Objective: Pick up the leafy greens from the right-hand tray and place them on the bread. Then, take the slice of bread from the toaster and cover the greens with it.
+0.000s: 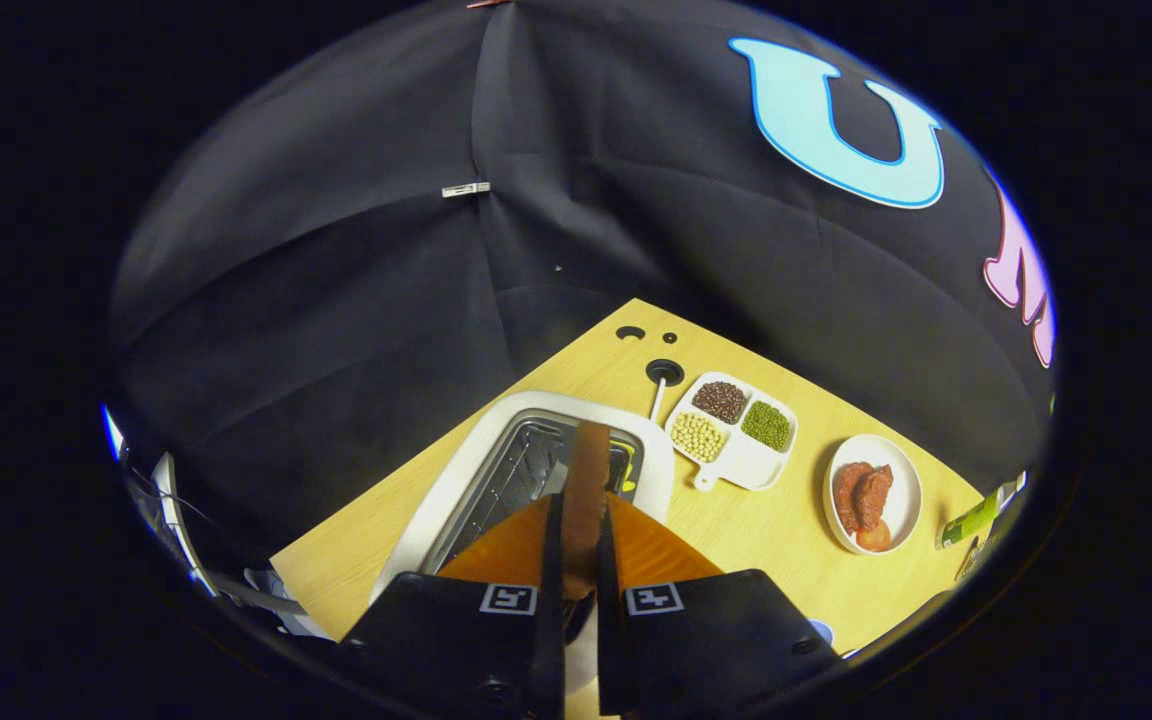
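Note:
A brown slice of bread (588, 480) stands on edge between my two fingers, lifted just above the slots of the white toaster (476, 470). My gripper (577, 545) is shut on the slice, both fingers pressing its flat sides. The toaster sits directly below and ahead of the fingers on the wooden table (766, 540). Its dark slots lie to the left of the held slice.
A white divided dish (733, 433) with brown, green and pale beans stands right of the toaster. Further right is a white plate (874, 493) with red meat slices. A green bottle (976, 517) lies at the far right. A cable hole (664, 372) sits behind the toaster.

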`<state>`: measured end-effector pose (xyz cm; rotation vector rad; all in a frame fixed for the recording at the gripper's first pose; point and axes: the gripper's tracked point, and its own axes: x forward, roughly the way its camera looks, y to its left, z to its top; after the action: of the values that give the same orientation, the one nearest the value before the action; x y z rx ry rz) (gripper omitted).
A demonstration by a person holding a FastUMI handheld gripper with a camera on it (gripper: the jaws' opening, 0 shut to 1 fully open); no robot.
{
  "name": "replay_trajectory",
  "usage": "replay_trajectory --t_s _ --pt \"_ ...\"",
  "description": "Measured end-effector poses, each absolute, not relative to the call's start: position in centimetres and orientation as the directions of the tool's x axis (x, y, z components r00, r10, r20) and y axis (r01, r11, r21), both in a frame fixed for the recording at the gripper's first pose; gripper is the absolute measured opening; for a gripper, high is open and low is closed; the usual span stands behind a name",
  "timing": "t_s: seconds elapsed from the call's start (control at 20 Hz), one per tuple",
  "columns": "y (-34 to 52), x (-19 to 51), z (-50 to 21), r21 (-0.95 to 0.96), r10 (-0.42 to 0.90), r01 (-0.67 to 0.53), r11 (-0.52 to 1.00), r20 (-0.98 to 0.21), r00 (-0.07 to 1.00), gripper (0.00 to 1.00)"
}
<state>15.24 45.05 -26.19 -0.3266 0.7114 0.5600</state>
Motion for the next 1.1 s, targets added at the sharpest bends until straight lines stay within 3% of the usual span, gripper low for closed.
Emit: replay_trajectory --t_s 0.5,0.85,1.1 --pt "44.8 16.0 -19.3 -0.051 0.443 -0.574 0.817 -0.581 0.683 0.12" --pt "39.8 16.5 -12.8 0.002 0.456 -0.521 0.854 -0.486 0.746 0.12" --pt "34.6 15.7 -12.0 0.059 0.441 -0.472 0.879 -0.476 0.761 0.12"
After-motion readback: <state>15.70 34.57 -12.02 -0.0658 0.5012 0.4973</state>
